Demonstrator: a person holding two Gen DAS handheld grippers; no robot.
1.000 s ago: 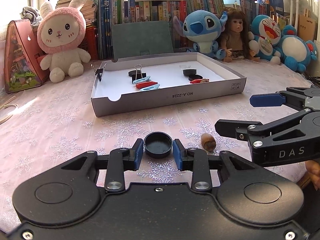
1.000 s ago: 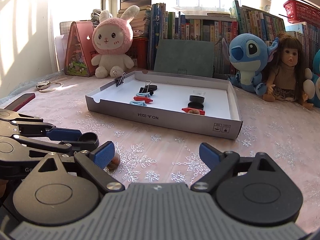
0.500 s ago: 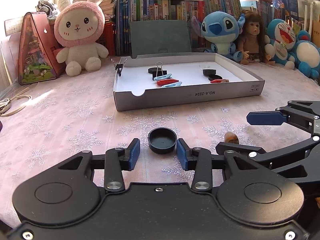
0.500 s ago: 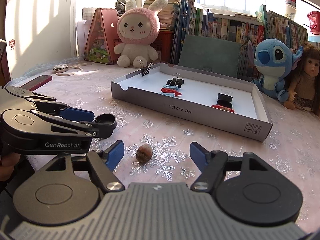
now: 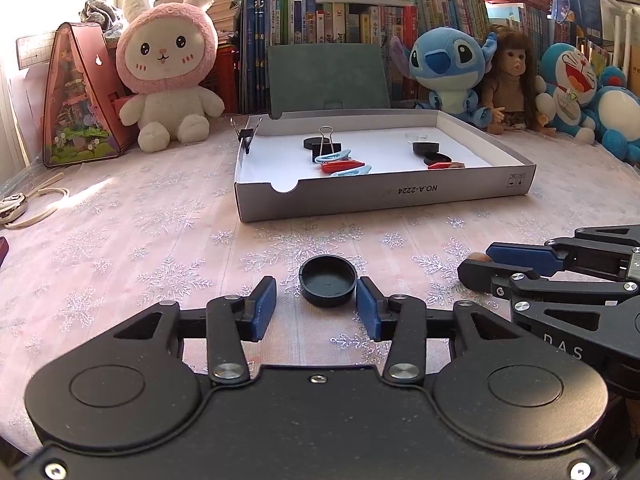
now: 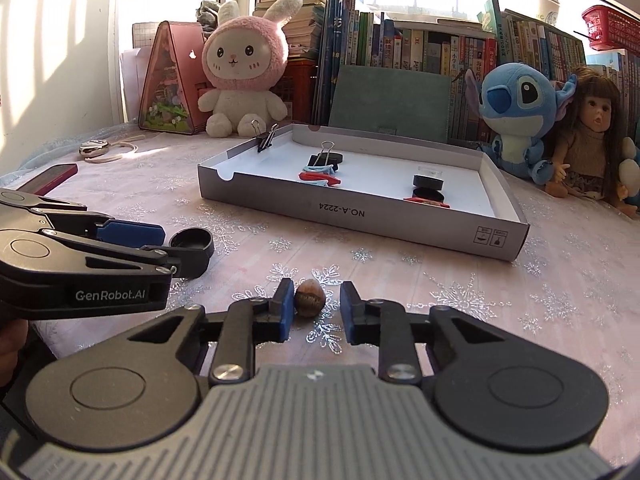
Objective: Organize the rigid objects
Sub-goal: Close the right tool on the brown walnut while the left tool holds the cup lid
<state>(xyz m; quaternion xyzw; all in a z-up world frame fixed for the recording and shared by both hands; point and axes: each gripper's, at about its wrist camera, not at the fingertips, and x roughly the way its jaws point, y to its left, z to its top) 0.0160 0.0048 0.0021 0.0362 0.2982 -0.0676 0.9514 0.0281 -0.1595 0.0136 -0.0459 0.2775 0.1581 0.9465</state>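
Two tools swap roles: the left tool (image 5: 316, 306) is opening off the cap (image 5: 328, 286), left on the table (image 5: 120, 248), while the right tool (image 6: 313, 312), earlier wide, is closing around the nut (image 6: 309, 302), pads not yet clamped.

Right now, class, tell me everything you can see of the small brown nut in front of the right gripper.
The nut is small, rounded and brown, with a paler, greyish streaked top and a hard-looking shell. It sits on the pink snowflake tablecloth, outside the grey cardboard tray. It lies between the blue pads of the right gripper, whose jaws are closing: the left pad is against it or nearly so, and the other stands clear.
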